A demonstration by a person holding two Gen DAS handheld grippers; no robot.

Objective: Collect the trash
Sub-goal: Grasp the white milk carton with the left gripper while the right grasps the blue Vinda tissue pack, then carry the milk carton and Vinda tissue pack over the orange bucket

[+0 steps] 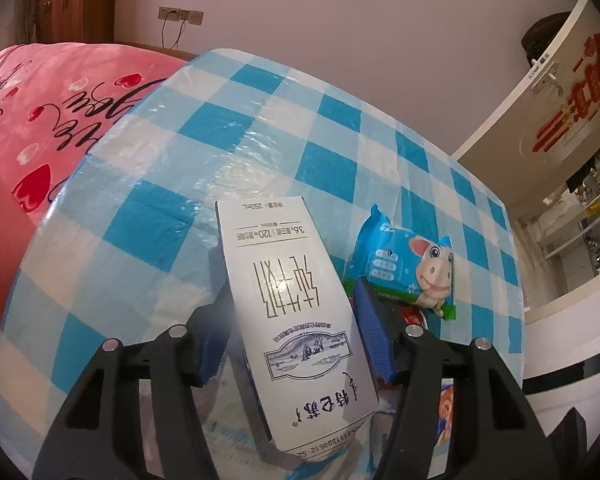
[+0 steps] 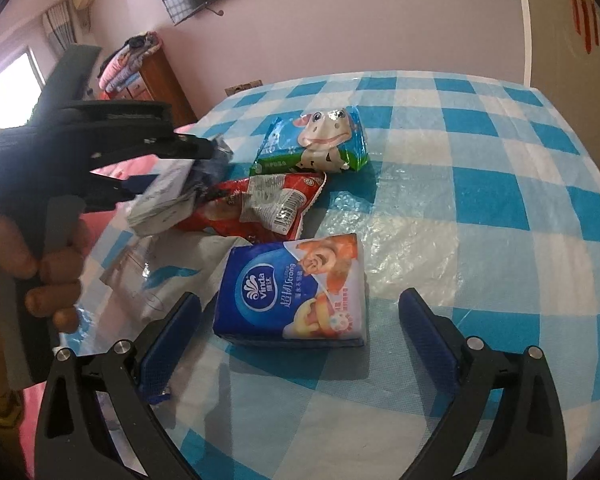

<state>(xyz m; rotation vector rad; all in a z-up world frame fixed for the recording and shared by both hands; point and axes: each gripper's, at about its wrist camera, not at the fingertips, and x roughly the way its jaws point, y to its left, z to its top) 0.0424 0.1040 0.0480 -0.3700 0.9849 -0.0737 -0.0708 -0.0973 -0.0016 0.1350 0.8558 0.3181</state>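
We hold the left hand-held gripper (image 1: 288,344) clenched on a white milk carton (image 1: 292,316), its blue pads pressing the carton's two sides. The carton is lifted above the tabletop (image 1: 260,128), which wears a blue-and-white checked cloth, and it tilts with its printed face toward the left wrist camera. In the right wrist view that same left hand-held gripper (image 2: 192,176) appears to the left of the red snack wrapper (image 2: 268,204), with the carton (image 2: 160,200) caught between its fingers and our hand (image 2: 40,272) squeezing the handle.

We keep the right hand-held gripper (image 2: 300,340) released, jaws wide apart, with the blue tissue pack (image 2: 292,292) lying flat on the tabletop (image 2: 500,184) between them; neither pad touches it. The crumpled red snack wrapper lies just beyond the tissue pack. Beyond the wrapper lies a blue wipes pack with a cartoon cow (image 2: 316,140), also seen to the right of the carton in the left wrist view (image 1: 404,264). A flattened white plastic bag (image 2: 168,276) lies just left of the tissue pack. A pink blanket (image 1: 52,112) lies left of the tabletop.
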